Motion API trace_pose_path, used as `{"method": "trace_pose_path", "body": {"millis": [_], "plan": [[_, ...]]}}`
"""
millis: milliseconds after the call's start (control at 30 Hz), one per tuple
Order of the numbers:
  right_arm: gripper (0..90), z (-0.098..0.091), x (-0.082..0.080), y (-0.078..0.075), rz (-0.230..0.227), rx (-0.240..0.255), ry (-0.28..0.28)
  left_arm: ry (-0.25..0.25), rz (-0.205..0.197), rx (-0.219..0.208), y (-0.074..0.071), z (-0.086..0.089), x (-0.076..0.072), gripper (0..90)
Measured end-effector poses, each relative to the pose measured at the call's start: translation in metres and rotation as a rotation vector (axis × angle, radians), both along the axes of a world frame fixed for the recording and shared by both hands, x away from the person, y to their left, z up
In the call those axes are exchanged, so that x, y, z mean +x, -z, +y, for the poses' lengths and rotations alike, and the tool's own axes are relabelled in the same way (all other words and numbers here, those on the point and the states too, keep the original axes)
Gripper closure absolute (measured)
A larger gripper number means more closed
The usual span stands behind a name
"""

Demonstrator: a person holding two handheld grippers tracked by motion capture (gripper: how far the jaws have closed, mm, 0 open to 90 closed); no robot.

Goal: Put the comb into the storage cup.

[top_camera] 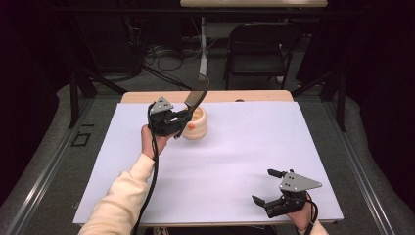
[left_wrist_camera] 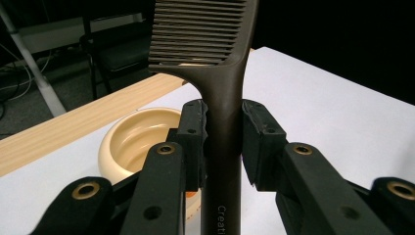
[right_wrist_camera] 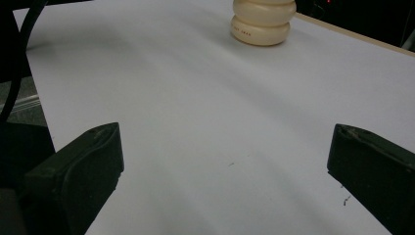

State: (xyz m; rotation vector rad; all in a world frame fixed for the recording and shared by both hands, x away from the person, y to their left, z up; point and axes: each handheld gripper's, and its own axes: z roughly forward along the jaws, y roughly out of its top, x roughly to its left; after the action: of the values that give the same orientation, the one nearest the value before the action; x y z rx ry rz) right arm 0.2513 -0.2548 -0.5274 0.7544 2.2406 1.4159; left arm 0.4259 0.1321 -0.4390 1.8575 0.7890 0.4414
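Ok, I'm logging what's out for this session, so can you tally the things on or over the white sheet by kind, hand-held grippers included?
Comb, dark brown, clamped in the left hand-held gripper: 1
Bowl, cream, ribbed, standing on the white sheet: 1
Hand-held grippers, black, the right one open near the sheet's front edge: 2
Total: 4

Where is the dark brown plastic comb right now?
High view, left of centre: the dark brown plastic comb is clamped in the left gripper, above the cream ribbed bowl.
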Motion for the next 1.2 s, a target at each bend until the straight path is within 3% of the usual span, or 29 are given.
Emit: {"method": "trace_pose_path", "body": {"millis": [1200], "plan": [[0.0,0.001,0.001,0.001,0.005,-0.006,-0.002,-0.026,-0.041,-0.027,-0.007,-0.006,0.016,72.0]]}}
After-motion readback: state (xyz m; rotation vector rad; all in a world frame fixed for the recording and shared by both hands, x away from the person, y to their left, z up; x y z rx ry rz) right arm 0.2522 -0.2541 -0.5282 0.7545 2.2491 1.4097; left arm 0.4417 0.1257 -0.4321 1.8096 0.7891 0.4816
